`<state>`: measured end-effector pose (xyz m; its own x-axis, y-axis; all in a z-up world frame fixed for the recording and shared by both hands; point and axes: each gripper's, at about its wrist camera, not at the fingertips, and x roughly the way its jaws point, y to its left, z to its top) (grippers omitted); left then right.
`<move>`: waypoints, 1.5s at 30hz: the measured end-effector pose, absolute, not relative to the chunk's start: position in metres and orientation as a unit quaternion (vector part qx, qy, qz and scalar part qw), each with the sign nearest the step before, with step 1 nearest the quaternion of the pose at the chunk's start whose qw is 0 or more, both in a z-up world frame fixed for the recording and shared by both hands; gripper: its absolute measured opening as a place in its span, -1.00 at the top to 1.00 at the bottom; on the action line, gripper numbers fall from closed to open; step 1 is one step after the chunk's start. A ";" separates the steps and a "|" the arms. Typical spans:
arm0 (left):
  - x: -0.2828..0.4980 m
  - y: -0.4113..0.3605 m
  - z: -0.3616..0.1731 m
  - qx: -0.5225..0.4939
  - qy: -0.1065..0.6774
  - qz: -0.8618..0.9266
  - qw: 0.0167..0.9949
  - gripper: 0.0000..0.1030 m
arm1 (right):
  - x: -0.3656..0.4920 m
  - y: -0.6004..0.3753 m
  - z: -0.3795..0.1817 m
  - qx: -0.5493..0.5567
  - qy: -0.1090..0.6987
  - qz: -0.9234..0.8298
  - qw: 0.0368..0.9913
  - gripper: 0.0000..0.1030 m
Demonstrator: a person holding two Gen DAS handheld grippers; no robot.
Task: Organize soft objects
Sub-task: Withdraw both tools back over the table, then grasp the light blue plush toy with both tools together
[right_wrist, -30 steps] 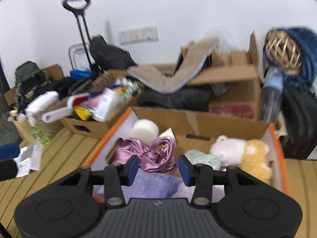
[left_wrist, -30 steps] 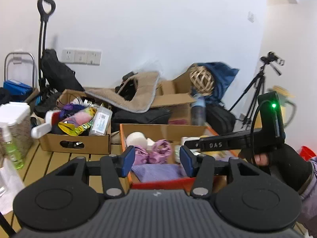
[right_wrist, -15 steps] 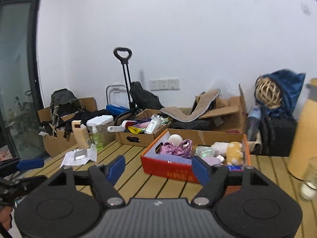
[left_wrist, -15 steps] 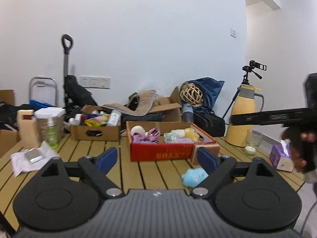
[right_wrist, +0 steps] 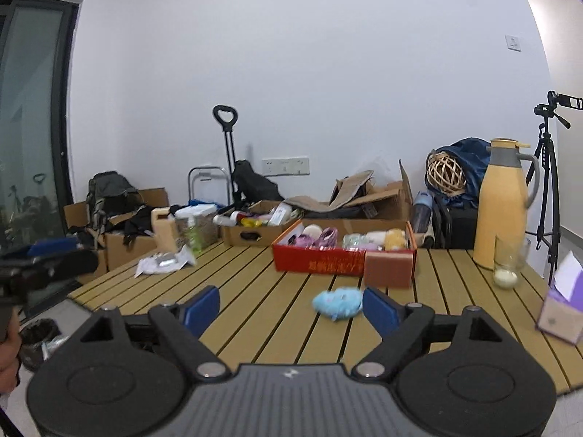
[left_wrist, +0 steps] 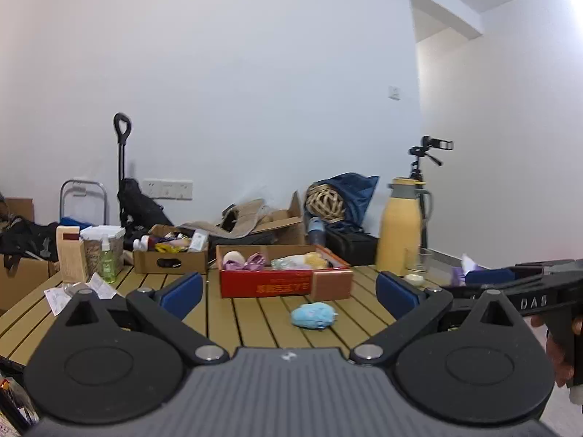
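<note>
While both sets of jaws have just been opening, nothing lies between either pair: the left gripper stands spread as wide as it goes, and the right gripper gapes nearly as far, each showing two blue pads on black arms and holding nothing. White letters reading "DAS" run along the black body of the right gripper where it crosses the right edge of the left wrist view. One fluffy light-blue plush toy lies alone on the slatted wooden table, near the red cardboard box and on the viewer's side of it. Yellow print runs along that box's front, too small to read. Inside it sit several soft things, among them a pale round roll, a shiny purple fabric bundle and a yellow plush. One brown block leans against the box's front right corner. Behind it, one plain brown carton holds bottles and packets. One yellow jug stands upright at the table's far right, a clear glass just beside it, and one purple tissue box sits nearer.
</note>
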<state>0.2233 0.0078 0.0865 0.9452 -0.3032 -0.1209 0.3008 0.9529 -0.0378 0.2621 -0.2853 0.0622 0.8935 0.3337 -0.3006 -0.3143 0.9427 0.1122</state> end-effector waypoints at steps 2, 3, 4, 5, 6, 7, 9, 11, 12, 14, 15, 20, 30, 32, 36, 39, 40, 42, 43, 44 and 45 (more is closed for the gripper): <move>0.212 0.005 0.090 -0.005 0.056 -0.160 0.985 -1.00 | 0.245 -0.286 0.063 0.033 0.157 0.166 0.973 -0.67; 0.206 0.004 0.091 -0.005 0.051 -0.163 0.985 -1.00 | 0.240 -0.286 0.063 0.035 0.154 0.165 0.974 -0.67; 0.203 0.004 0.092 -0.007 0.047 -0.165 0.985 -1.00 | 0.235 -0.287 0.063 0.037 0.151 0.163 0.974 -0.69; 0.201 0.004 0.092 -0.008 0.046 -0.167 0.985 -1.00 | 0.231 -0.288 0.063 0.038 0.149 0.162 0.975 -0.69; 0.200 0.004 0.092 -0.008 0.046 -0.169 0.985 -1.00 | 0.231 -0.288 0.063 0.040 0.149 0.162 0.975 -0.69; 0.200 0.004 0.091 -0.008 0.047 -0.169 0.984 -1.00 | 0.231 -0.289 0.062 0.041 0.150 0.162 0.974 -0.69; 0.204 0.003 0.089 -0.007 0.052 -0.168 0.984 -1.00 | 0.236 -0.290 0.059 0.047 0.153 0.158 0.974 -0.70; 0.211 0.005 0.086 -0.010 0.057 -0.167 0.984 -1.00 | 0.247 -0.292 0.057 0.054 0.155 0.156 0.974 -0.70; 0.216 0.006 0.084 -0.013 0.060 -0.168 0.984 -1.00 | 0.252 -0.292 0.055 0.057 0.154 0.154 0.974 -0.70; 0.230 0.008 0.079 -0.019 0.067 -0.170 0.983 -1.00 | 0.263 -0.294 0.051 0.059 0.146 0.153 0.976 -0.70; 0.240 0.007 0.075 -0.022 0.074 -0.168 0.983 -1.00 | 0.270 -0.294 0.049 0.061 0.144 0.152 0.976 -0.70; 0.324 -0.005 0.045 -0.025 0.129 -0.160 0.978 -1.00 | 0.337 -0.307 0.018 0.078 0.167 0.125 0.975 -0.69; 0.518 -0.042 -0.021 -0.079 0.268 -0.210 0.937 -0.48 | 0.507 -0.318 -0.041 0.121 0.259 0.135 0.949 -0.27; 0.546 -0.054 -0.035 -0.076 0.289 -0.223 0.928 -0.39 | 0.542 -0.313 -0.055 0.132 0.278 0.154 0.939 -0.17; 0.587 -0.062 -0.062 -0.111 0.327 -0.226 0.911 -0.32 | 0.602 -0.311 -0.084 0.185 0.317 0.163 0.916 0.07; 0.602 -0.056 -0.073 -0.159 0.339 -0.245 0.894 0.03 | 0.624 -0.313 -0.097 0.226 0.328 0.179 0.900 0.19; 0.606 -0.052 -0.076 -0.177 0.339 -0.256 0.888 0.12 | 0.626 -0.313 -0.102 0.242 0.328 0.186 0.894 0.25; 0.611 -0.046 -0.080 -0.207 0.345 -0.269 0.875 0.25 | 0.626 -0.315 -0.109 0.263 0.328 0.191 0.887 0.30; 0.613 -0.043 -0.083 -0.221 0.350 -0.279 0.866 0.30 | 0.625 -0.316 -0.111 0.268 0.327 0.194 0.885 0.31; 0.615 -0.042 -0.083 -0.227 0.353 -0.282 0.863 0.30 | 0.625 -0.316 -0.111 0.268 0.324 0.197 0.886 0.32; 0.615 -0.042 -0.083 -0.230 0.356 -0.284 0.860 0.31 | 0.625 -0.315 -0.112 0.266 0.324 0.200 0.886 0.34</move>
<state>0.6154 -0.0421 -0.0831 0.5858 -0.6518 -0.4816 0.3251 0.7334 -0.5970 0.6252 -0.3148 -0.1118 0.7109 0.5256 -0.4673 -0.1814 0.7790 0.6002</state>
